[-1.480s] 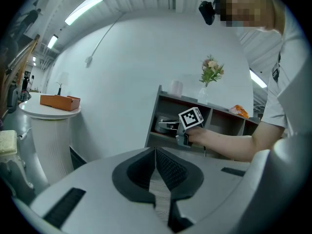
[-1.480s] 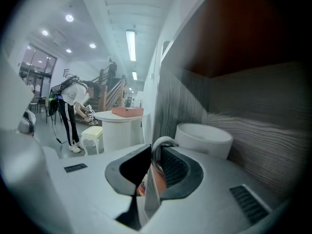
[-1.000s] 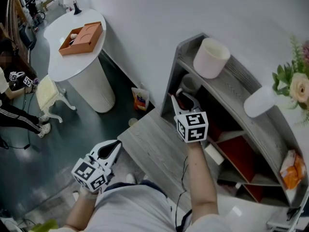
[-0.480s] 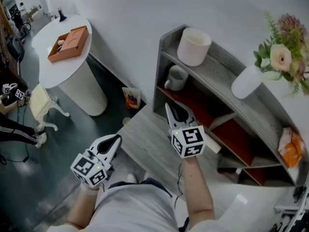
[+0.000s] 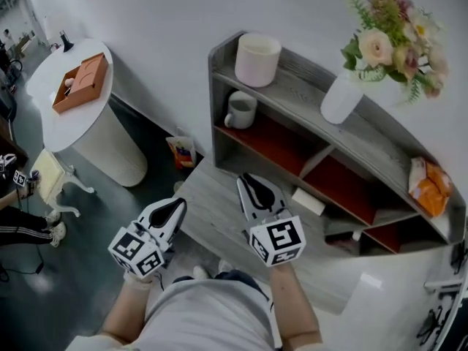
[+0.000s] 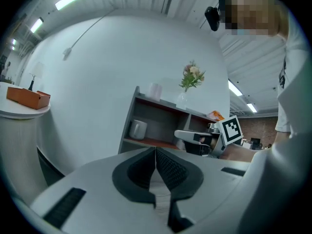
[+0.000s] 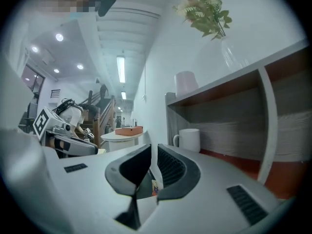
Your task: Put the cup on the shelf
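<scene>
The cup [image 5: 240, 110], a pale mug with its handle to the left, stands upright in the left bay of the grey shelf [image 5: 219, 79], on the red board under the top plank. It also shows as the cup [image 6: 138, 129] and the cup [image 7: 189, 139]. My right gripper [image 5: 247, 178] hangs over the low grey platform, well short of the cup, shut and holding nothing; in its own view the right gripper [image 7: 152, 148] shows only a thin slit between the tips. My left gripper [image 5: 175, 205] is lower left, also shut and holding nothing, seen again as the left gripper [image 6: 155, 150].
On the shelf top stand a pale pot [image 5: 257, 59] and a white vase [image 5: 342, 97] with flowers. An orange snack bag [image 5: 428, 187] lies at the right, a white box [image 5: 307, 201] on the lower level. A round white table [image 5: 44, 115] carries an orange box [image 5: 79, 82].
My right gripper has drawn back from the shelf bay toward me, leaving the cup standing there. The head view has swung so the shelf shows more fully. The left gripper has barely moved.
</scene>
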`<state>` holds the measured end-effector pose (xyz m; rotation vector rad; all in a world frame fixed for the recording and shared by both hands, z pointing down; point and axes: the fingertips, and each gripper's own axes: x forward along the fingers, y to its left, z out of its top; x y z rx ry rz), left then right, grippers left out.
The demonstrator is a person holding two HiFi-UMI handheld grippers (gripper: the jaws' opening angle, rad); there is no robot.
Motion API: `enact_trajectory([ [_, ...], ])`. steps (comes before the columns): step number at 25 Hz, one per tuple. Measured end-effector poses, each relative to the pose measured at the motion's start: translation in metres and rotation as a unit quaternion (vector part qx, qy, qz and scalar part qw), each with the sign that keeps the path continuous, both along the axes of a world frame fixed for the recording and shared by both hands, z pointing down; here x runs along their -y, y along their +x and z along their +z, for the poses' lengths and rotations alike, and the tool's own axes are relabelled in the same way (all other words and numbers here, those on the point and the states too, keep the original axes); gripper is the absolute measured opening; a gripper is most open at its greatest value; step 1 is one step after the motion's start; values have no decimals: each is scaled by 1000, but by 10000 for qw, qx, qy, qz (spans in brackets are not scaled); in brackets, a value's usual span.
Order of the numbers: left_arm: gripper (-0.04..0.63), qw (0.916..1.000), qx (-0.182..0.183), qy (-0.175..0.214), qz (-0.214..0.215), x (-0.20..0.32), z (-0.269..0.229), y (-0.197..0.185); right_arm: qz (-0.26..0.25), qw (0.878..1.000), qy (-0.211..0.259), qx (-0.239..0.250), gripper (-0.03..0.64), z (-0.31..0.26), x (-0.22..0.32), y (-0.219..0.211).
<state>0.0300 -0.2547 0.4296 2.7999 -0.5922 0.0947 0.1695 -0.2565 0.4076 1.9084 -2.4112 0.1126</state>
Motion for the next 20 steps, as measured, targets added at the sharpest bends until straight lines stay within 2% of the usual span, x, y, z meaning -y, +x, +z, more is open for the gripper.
enact_trajectory([
  [10,17,9984,-25,54,569,-15,-2,32,147,9997,16,211,49,8,-48,-13],
  [20,17,9970,-16,-3,774,-26,3,47,205,9992,132,311,49,16,-66,-17],
])
